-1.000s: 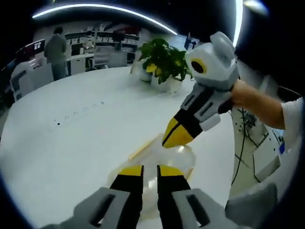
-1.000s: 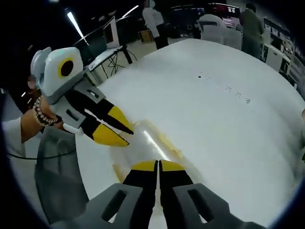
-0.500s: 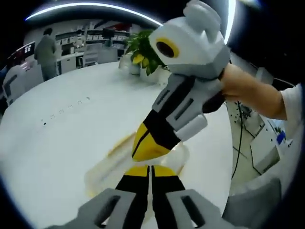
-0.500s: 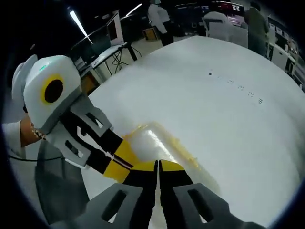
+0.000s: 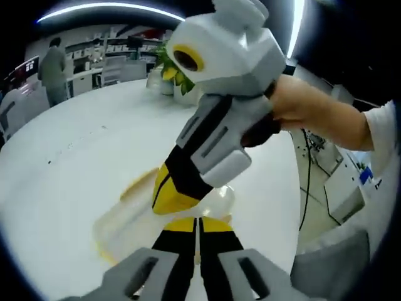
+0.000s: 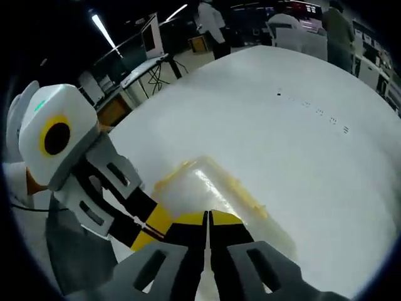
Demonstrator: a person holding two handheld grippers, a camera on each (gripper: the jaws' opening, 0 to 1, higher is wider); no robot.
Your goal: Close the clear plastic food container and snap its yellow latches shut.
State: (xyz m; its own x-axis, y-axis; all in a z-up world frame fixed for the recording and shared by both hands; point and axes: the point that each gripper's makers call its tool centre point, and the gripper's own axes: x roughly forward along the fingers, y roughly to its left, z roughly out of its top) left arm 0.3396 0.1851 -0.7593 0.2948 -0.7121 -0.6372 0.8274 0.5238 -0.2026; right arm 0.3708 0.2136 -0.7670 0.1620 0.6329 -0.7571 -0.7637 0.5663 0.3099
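**On the white table: both tools at the container's near end**

On the white table (image 6: 301, 144) the clear plastic food container (image 6: 207, 188) lies flat with its lid on top, close under both cameras. We see yellow latches (image 6: 247, 194) along its long edge in the right gripper view, and a yellow strip (image 5: 135, 186) at its far edge in the left gripper view. We cannot tell whether any latch is snapped down.

Left hand-held gripper (image 5: 198, 223): jaws pressed together, nothing between them, tips over the near end of the container. In the right gripper view it (image 6: 150, 227) comes in from the left, its yellow tips meeting the right tool's tips at the container's near corner.

Right hand-held gripper (image 6: 207, 217): jaws also drawn tight with no gap, nothing gripped, tips resting at the container's near end. In the left gripper view it (image 5: 172, 195) reaches down from the upper right, held by a hand (image 5: 307, 113), its yellow tips just above the left tool's own and over the lid.

Beyond: a potted plant (image 5: 168, 68) at the table's far edge; a person (image 5: 53, 69) standing by shelves in the background; small dark marks (image 6: 313, 111) on the tabletop, well apart from the container.
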